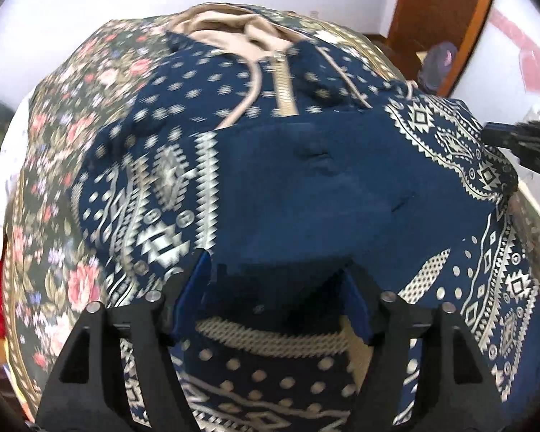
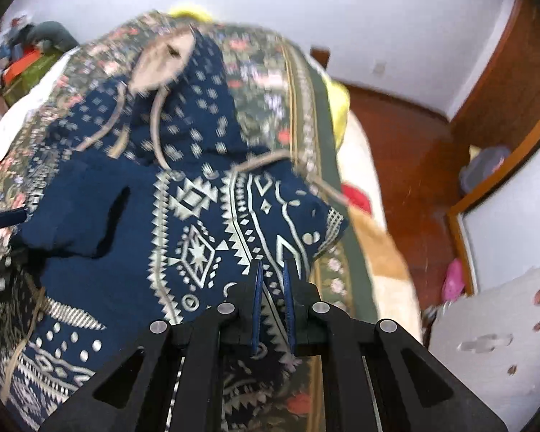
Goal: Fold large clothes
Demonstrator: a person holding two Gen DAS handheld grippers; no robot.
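The navy patterned hoodie (image 1: 327,180) lies spread on the floral bedspread (image 1: 72,165), straight below both tools. It looks soft, thick and rather heavy, so I think it will sag; the hem or a sleeve edge is the best place to hold. The left gripper (image 1: 277,280) stands open over a fold. The right gripper (image 2: 271,270) is closed, pinching the hoodie's edge.

Hoodie (image 1: 306,180) on bedspread (image 1: 54,216)
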